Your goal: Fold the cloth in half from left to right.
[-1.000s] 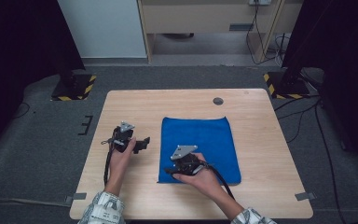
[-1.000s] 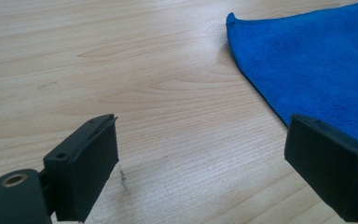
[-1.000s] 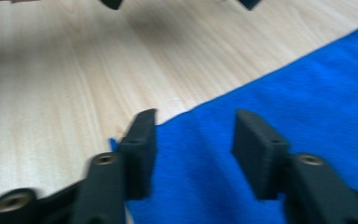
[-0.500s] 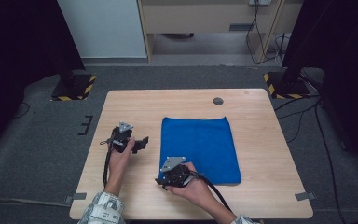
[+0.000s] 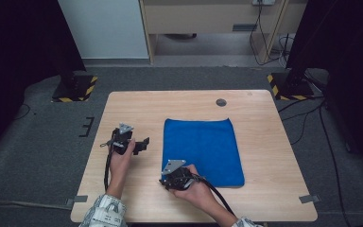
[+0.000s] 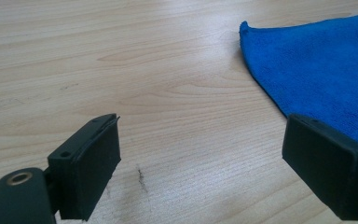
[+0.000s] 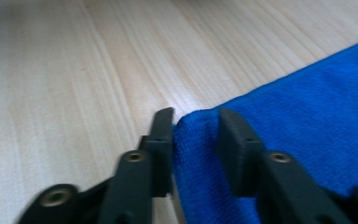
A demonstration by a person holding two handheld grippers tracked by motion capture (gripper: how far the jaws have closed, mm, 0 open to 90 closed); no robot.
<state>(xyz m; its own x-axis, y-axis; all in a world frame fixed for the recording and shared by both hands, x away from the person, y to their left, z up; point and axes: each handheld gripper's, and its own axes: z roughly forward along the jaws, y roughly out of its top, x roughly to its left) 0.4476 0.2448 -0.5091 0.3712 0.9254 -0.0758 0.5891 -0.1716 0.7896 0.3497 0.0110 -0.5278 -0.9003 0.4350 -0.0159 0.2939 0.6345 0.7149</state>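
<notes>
High view — the blue cloth lies flat at the centre of the table, slightly right of the middle. The right claw now sits at the cloth's lower-left corner, lower centre of the frame; a second ago it was up over the cloth's lower part, so it has slid down and left to the corner. The left claw rests left of the cloth, apart from it, same place as before. A small dark disc sits near the table's far edge, untouched. The hand covers the right claw tips here, so contact can't be read from this angle.

Left gripper view — the left claw stands released, jaws wide, bare wood between them. The cloth fills the upper right of the frame; its edge passes behind the right-hand jaw, which is cut off at the frame border.

Right gripper view — the right claw has just been closing, and the cloth corner sits between its jaws. A gap of blue is visible between the pads; the left pad looks to touch the cloth edge, the right pad seems just off it. So narrowing around the corner, not clenched yet, as I read it. The picture is soft, and the lower jaws are blurred.

Meaning — likely the start of a corner pick, for a fold or lift; the grip isn't complete yet.
</notes>
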